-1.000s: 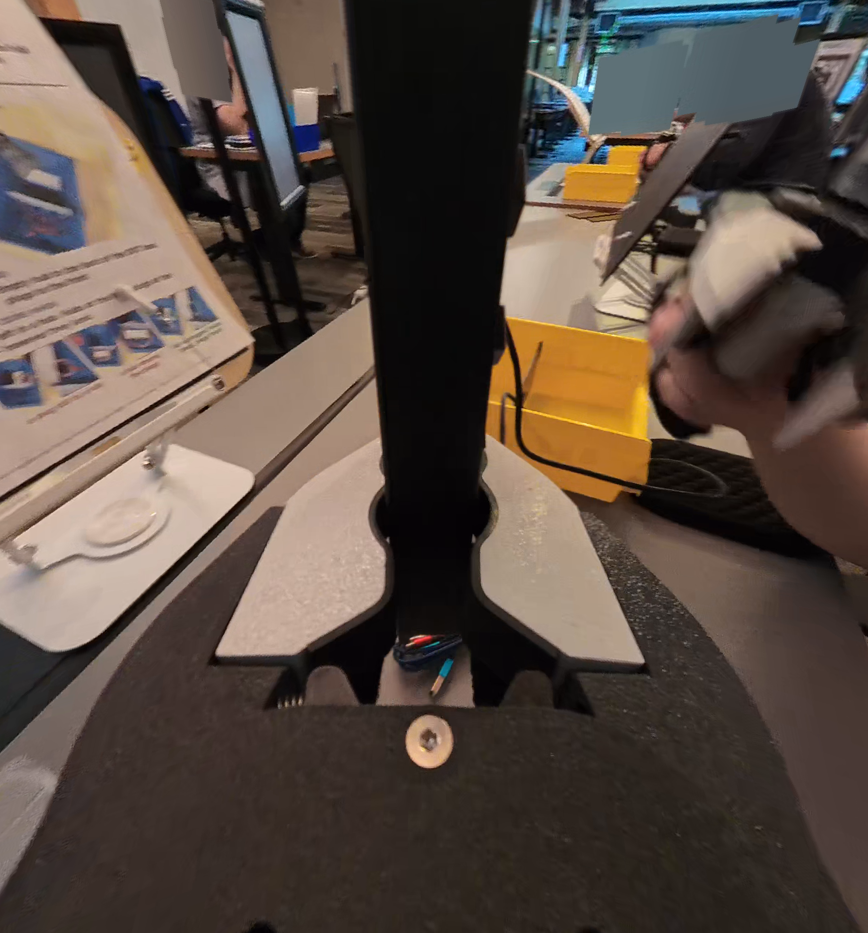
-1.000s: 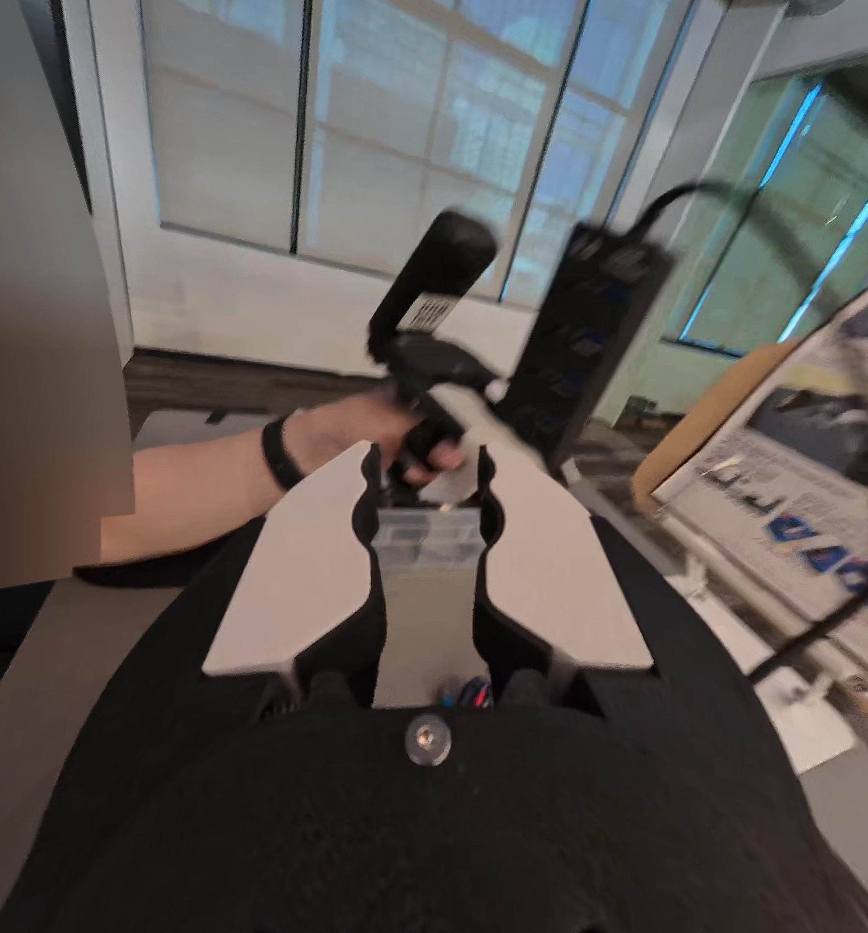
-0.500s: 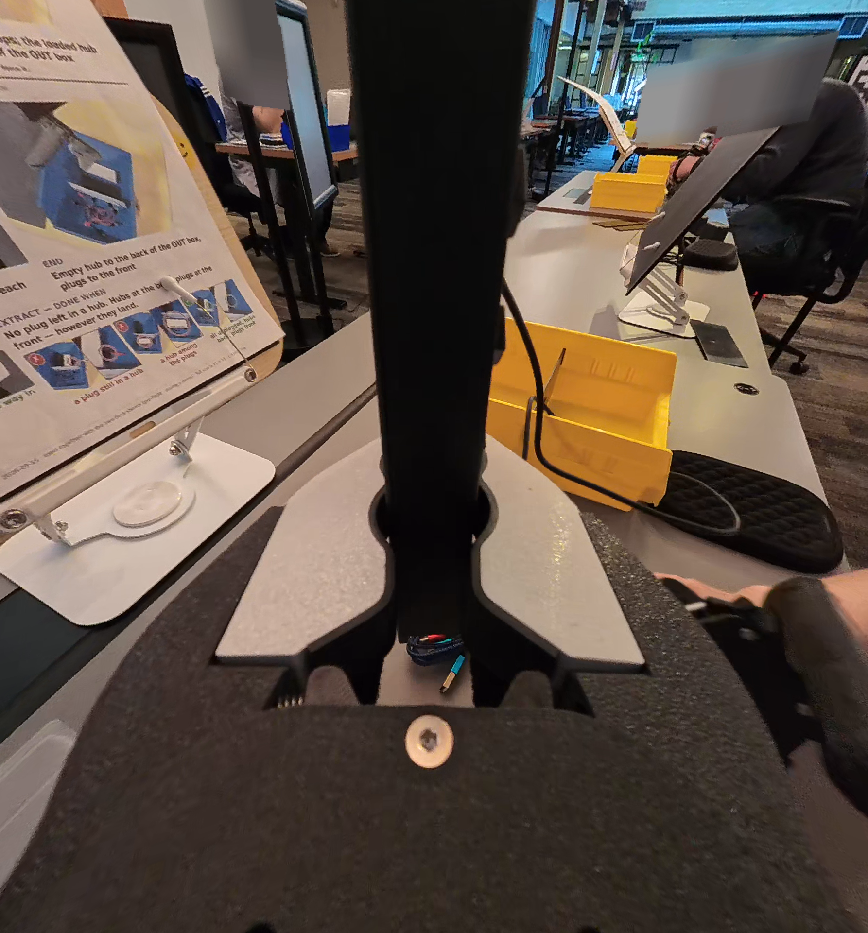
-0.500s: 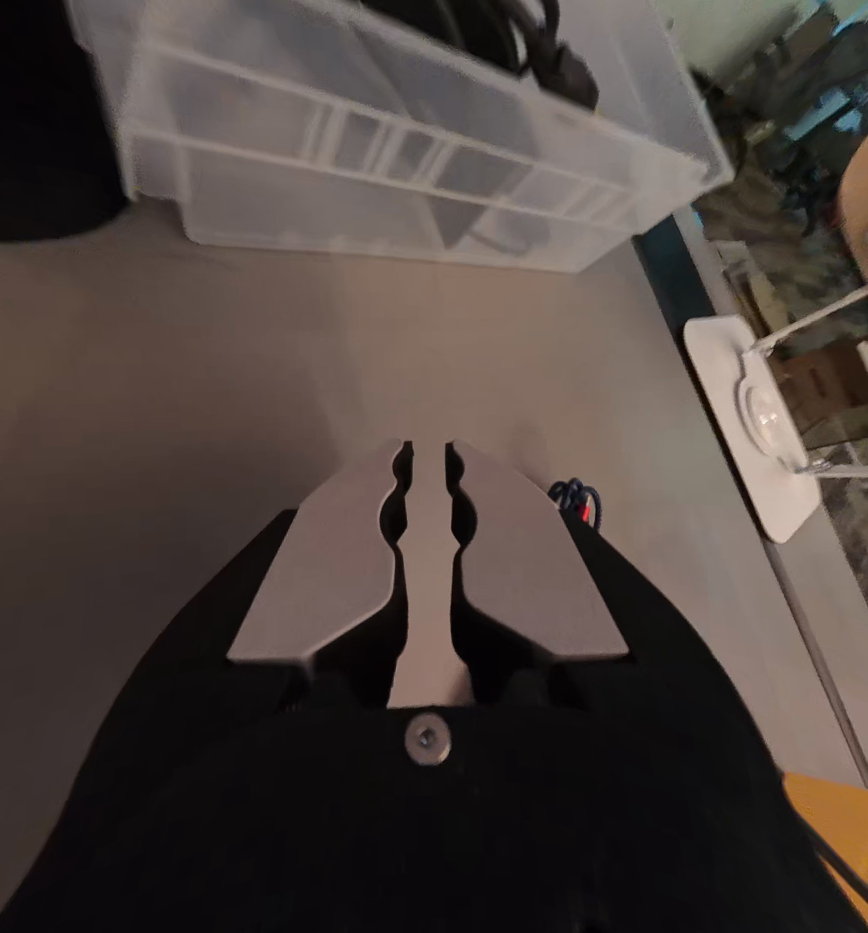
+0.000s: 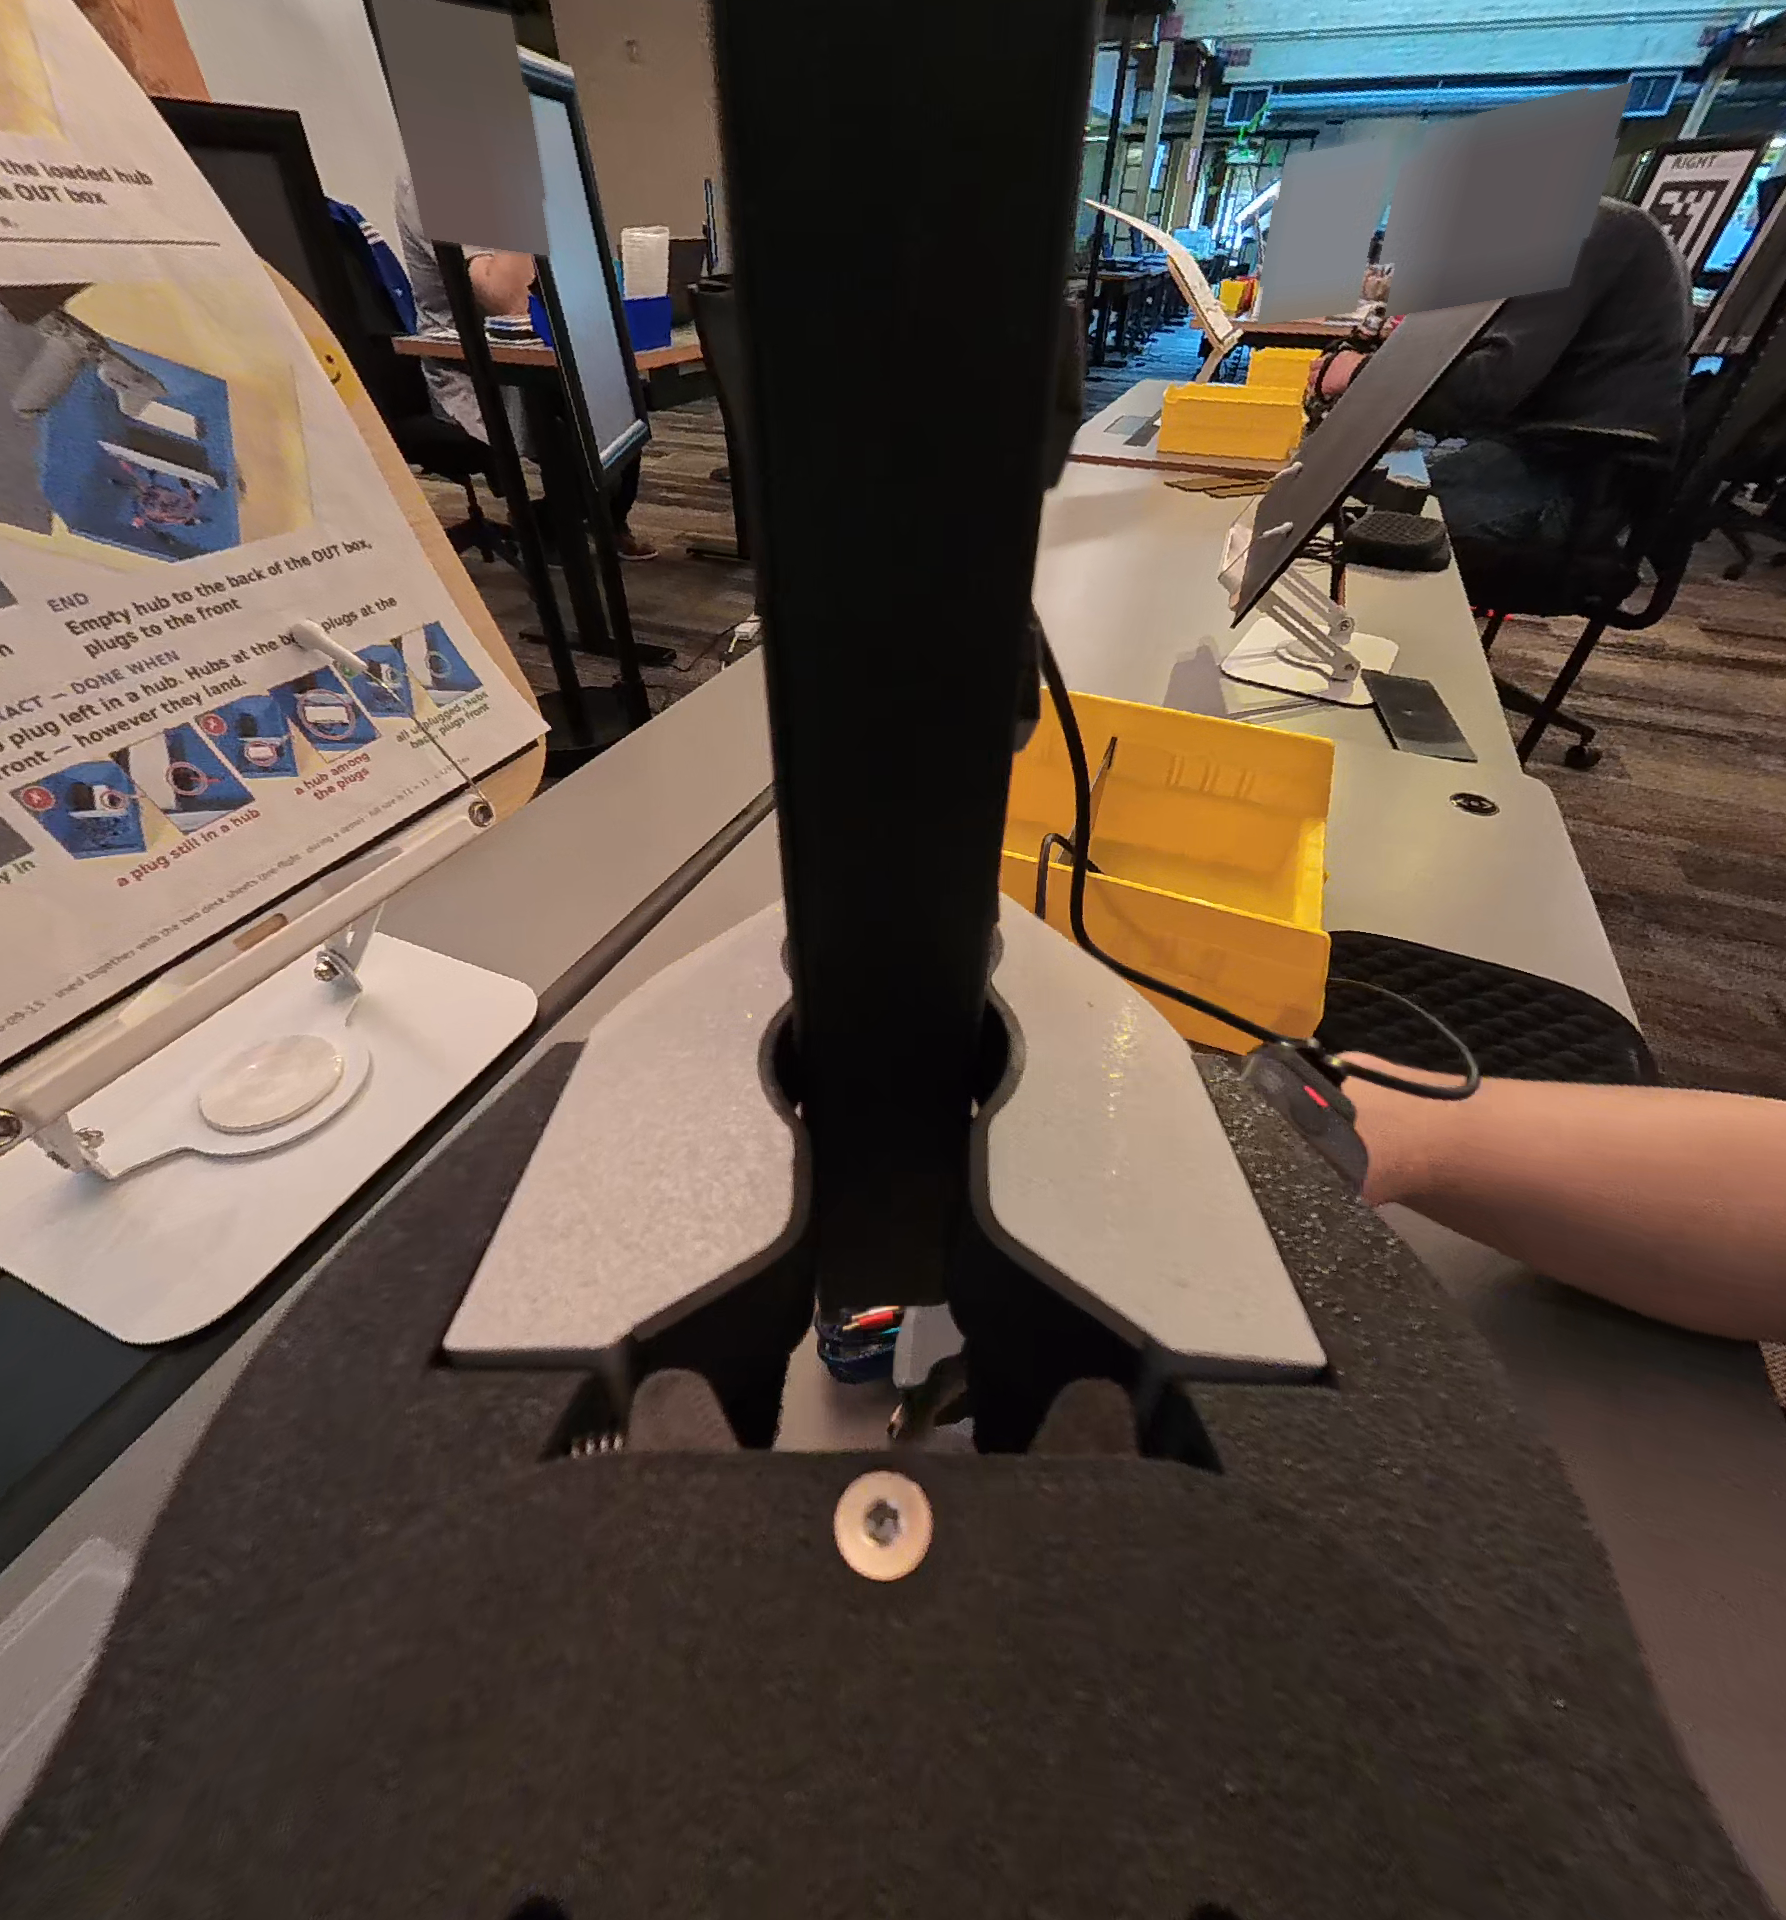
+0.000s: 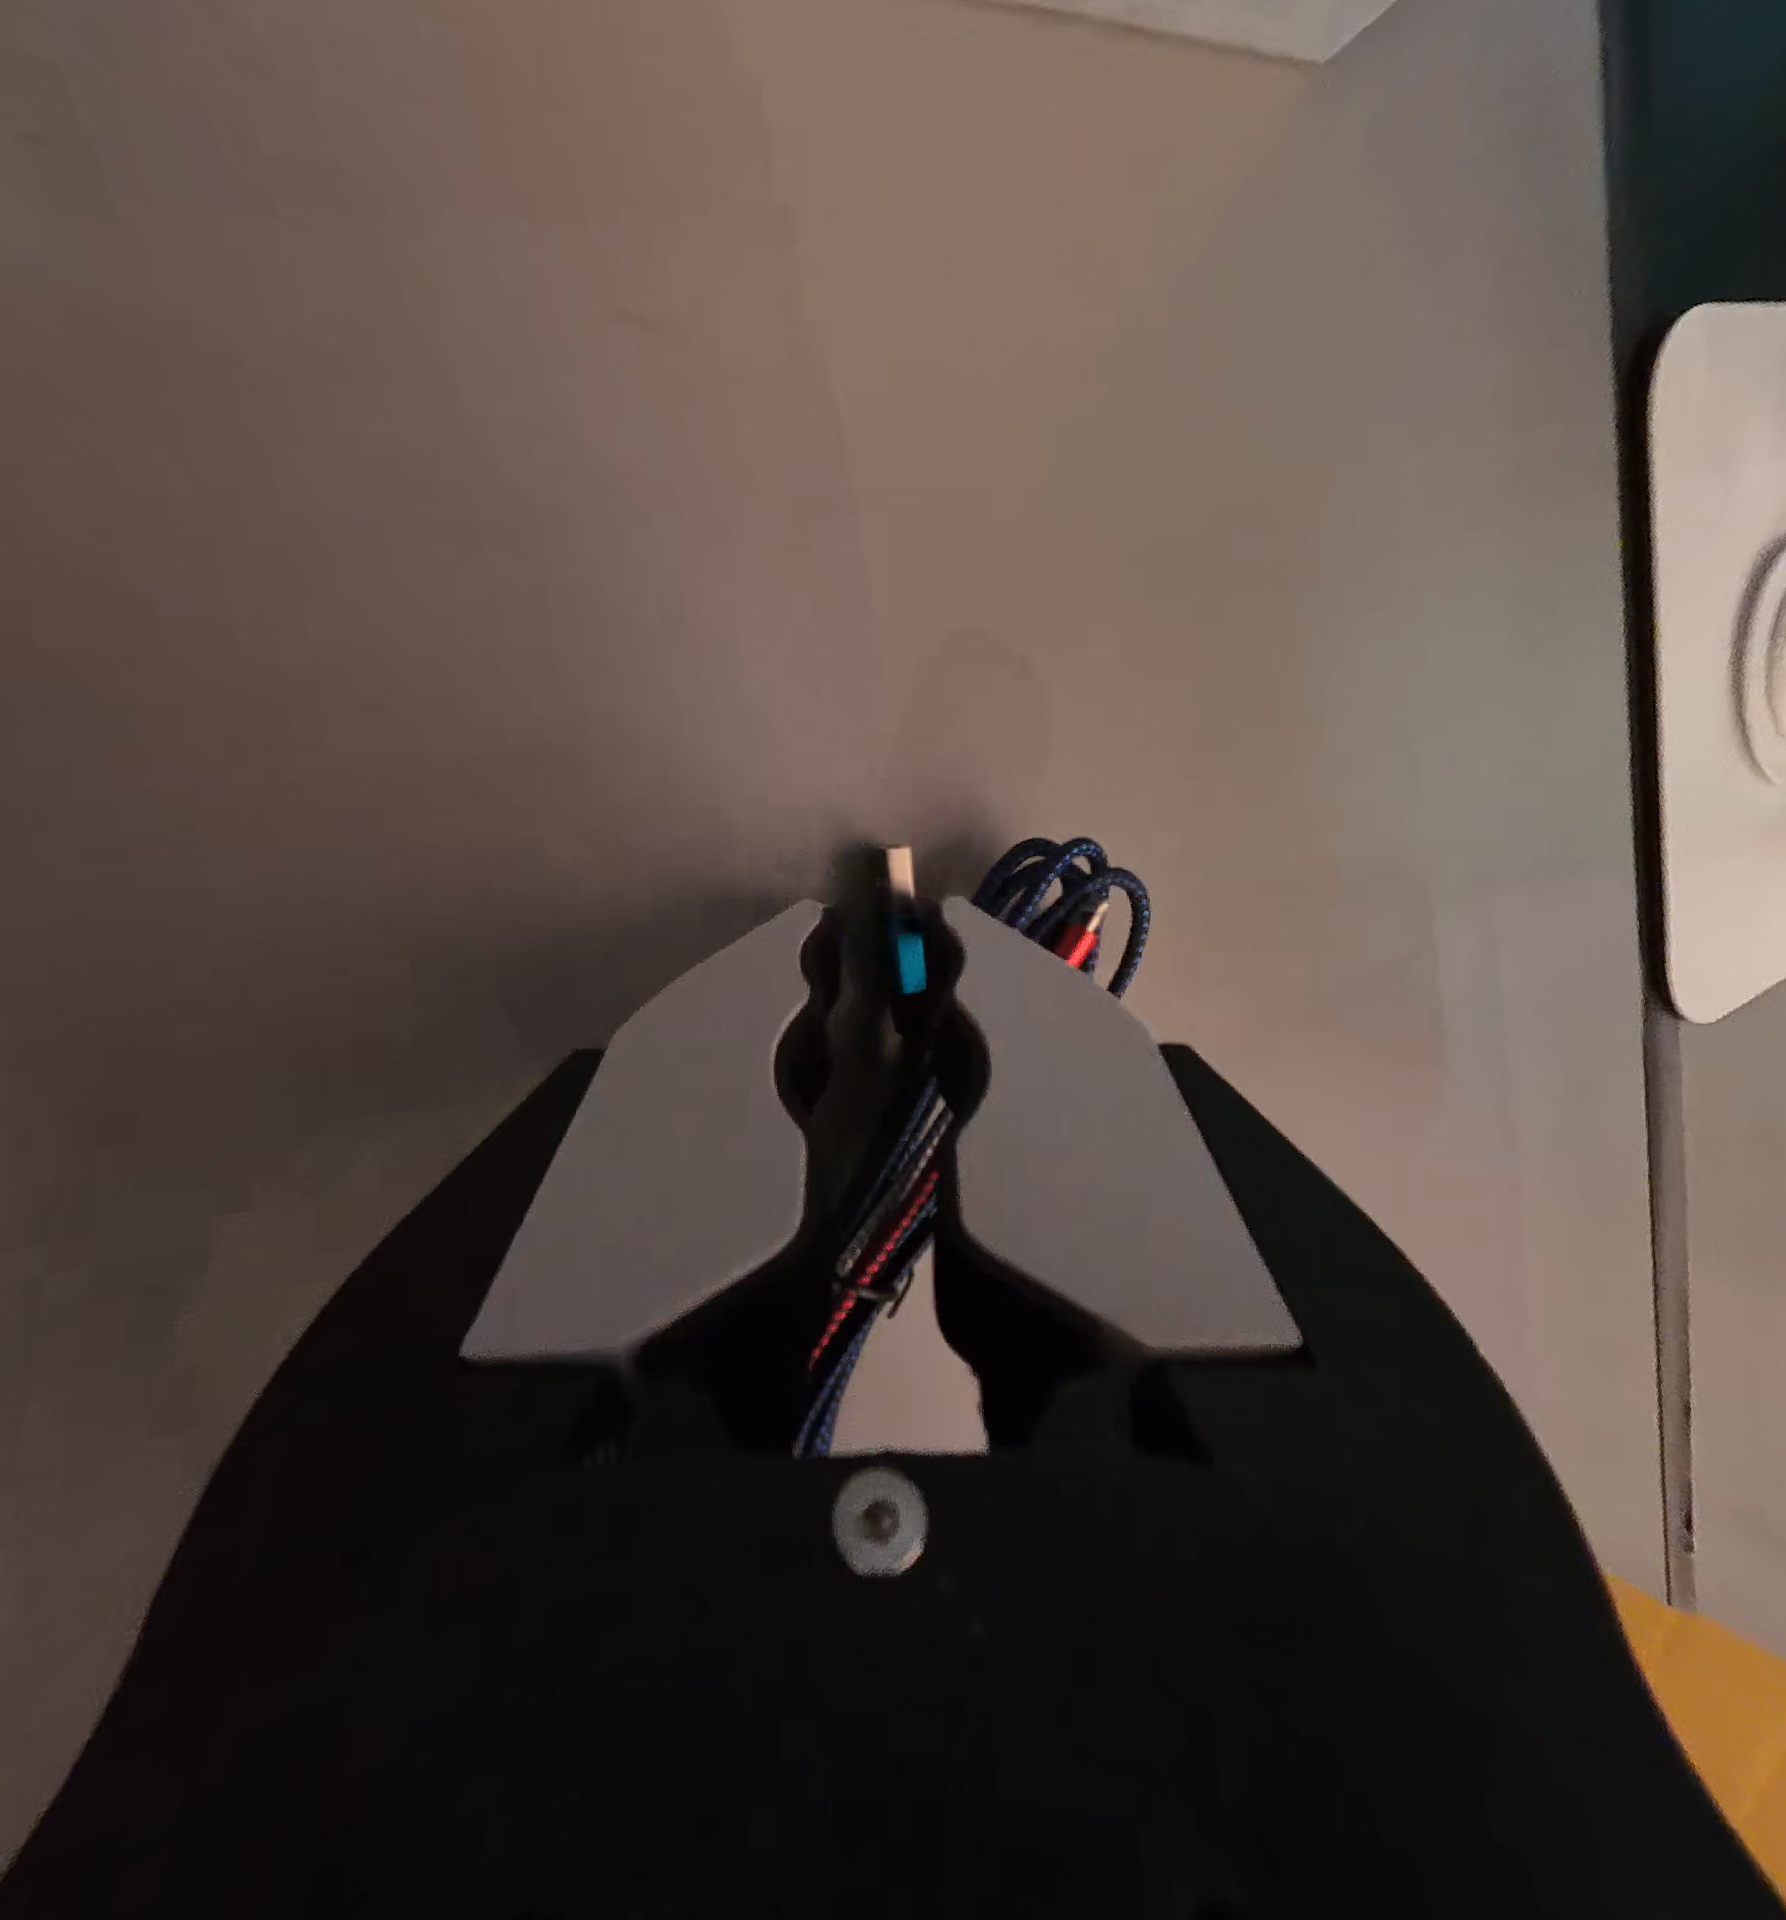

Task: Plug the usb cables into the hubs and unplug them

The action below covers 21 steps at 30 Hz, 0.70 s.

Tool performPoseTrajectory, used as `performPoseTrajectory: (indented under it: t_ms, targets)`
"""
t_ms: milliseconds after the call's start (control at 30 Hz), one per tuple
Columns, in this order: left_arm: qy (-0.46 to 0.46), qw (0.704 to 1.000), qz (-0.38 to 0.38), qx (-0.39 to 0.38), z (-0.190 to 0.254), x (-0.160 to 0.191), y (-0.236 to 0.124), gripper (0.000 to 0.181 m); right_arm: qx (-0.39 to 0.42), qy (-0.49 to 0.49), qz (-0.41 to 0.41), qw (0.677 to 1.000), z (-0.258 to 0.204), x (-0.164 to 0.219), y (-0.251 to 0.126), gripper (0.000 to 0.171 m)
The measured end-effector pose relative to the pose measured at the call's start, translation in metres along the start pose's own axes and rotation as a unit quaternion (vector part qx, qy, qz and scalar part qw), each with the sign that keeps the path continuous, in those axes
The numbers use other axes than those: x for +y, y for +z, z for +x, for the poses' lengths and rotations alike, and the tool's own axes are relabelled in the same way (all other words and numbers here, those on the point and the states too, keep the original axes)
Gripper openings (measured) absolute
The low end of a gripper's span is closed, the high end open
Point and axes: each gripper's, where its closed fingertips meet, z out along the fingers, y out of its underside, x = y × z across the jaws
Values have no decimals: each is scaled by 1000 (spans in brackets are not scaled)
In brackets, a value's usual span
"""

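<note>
My left gripper (image 5: 889, 935) is shut on a long black USB hub (image 5: 899, 520) and holds it upright. The hub's thin black cable (image 5: 1076, 894) hangs down to the right. My right gripper (image 6: 884, 914) points down at the grey table (image 6: 453, 520) and is shut on a USB plug (image 6: 899, 935) with a blue body and a bare metal tip. The plug's blue and red braided cable (image 6: 1065, 914) is coiled just to the right and runs back between the fingers. In the left wrist view the same coil (image 5: 858, 1335) shows low, under the hub.
A white stand base (image 5: 245, 1122) with an instruction sheet (image 5: 193, 623) stands to the left; the base also shows in the right wrist view (image 6: 1762, 665). A yellow bin (image 5: 1211, 831) and a black pad (image 5: 1471, 1018) lie to the right. A person's forearm (image 5: 1616, 1195) reaches in. There is about 25 centimeters between the tips of the two grippers.
My right gripper swung from facing the hub down to the table, came up to the coiled cable and closed on its plug. The left gripper kept hold of the hub.
</note>
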Motion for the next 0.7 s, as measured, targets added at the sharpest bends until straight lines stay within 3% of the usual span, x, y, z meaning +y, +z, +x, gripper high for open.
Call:
performPoseTrajectory:
  t_ms: [100, 533, 700]
  targets:
    - [-4, 1000, -1, 4, 0, 1, 2, 25, -35, 12, -13, 999, 1, 4, 1, 18]
    - [-3, 1000, -7, -4, -4, 5, 3, 25, -49, 19, -39, 998, 9, 21, 1, 22]
    - [5, 1000, -12, -13, -7, 7, 4, 26, -90, 43, -42, 994, 3, 26, 0, 9]
